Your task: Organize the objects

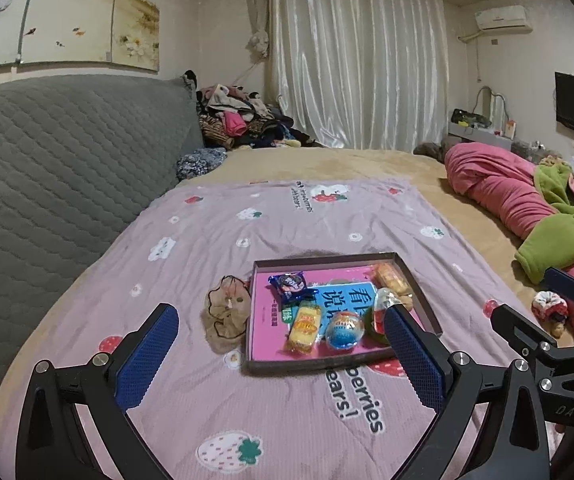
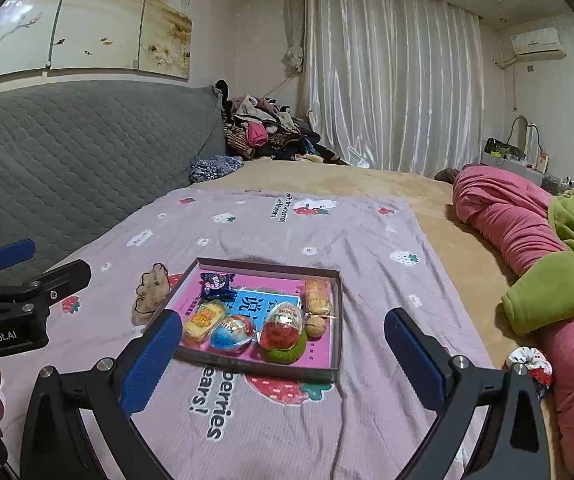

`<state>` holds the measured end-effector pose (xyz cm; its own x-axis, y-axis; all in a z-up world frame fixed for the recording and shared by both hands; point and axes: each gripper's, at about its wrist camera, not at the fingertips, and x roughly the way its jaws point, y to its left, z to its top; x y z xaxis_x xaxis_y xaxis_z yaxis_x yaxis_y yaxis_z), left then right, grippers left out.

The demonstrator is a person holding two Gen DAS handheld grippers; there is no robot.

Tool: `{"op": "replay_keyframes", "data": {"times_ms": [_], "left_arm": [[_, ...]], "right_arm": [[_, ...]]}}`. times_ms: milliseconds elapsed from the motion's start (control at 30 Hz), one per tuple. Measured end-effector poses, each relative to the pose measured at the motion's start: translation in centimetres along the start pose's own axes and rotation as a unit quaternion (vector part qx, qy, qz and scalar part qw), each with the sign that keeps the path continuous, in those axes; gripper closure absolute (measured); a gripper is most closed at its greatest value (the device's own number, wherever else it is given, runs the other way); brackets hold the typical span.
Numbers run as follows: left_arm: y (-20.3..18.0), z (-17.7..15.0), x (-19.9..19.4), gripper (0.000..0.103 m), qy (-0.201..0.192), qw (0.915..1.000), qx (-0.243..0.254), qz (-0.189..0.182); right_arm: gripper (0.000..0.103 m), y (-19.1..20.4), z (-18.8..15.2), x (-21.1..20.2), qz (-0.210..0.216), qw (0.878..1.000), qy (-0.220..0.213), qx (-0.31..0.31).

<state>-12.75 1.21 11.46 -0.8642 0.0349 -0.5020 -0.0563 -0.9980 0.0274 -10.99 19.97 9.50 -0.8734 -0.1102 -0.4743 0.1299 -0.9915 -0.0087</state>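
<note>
A shallow cardboard tray (image 1: 425,300) (image 2: 337,320) with a pink lining lies on the pink strawberry blanket. Inside it are a blue snack packet (image 1: 290,285) (image 2: 215,282), a yellow packet (image 1: 306,326) (image 2: 203,320), a blue egg toy (image 1: 343,330) (image 2: 233,332), a red egg toy (image 1: 385,306) (image 2: 283,326), an orange wafer pack (image 1: 391,278) (image 2: 317,296) and a walnut (image 2: 315,326). A beige scrunchie (image 1: 226,312) (image 2: 152,292) rests left of the tray. My left gripper (image 1: 283,344) and right gripper (image 2: 283,350) hover open in front of the tray, holding nothing.
A white-and-red scrunchie (image 1: 551,308) (image 2: 533,362) lies on the right by a pink and green quilt (image 1: 527,200) (image 2: 527,232). A grey quilted headboard (image 1: 47,168) runs along the left. Clothes (image 1: 239,120) are piled at the far corner.
</note>
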Motion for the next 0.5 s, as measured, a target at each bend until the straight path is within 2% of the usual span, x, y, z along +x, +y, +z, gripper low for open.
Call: {"op": "replay_keyframes", "data": {"times_ms": [500], "left_arm": [[0.2,-3.3,-3.7,0.0,0.012,0.9999,0.0,0.01]], "right_arm": [[0.001,0.9,-3.1,-3.1,-0.002,1.0,0.027,-0.006]]}}
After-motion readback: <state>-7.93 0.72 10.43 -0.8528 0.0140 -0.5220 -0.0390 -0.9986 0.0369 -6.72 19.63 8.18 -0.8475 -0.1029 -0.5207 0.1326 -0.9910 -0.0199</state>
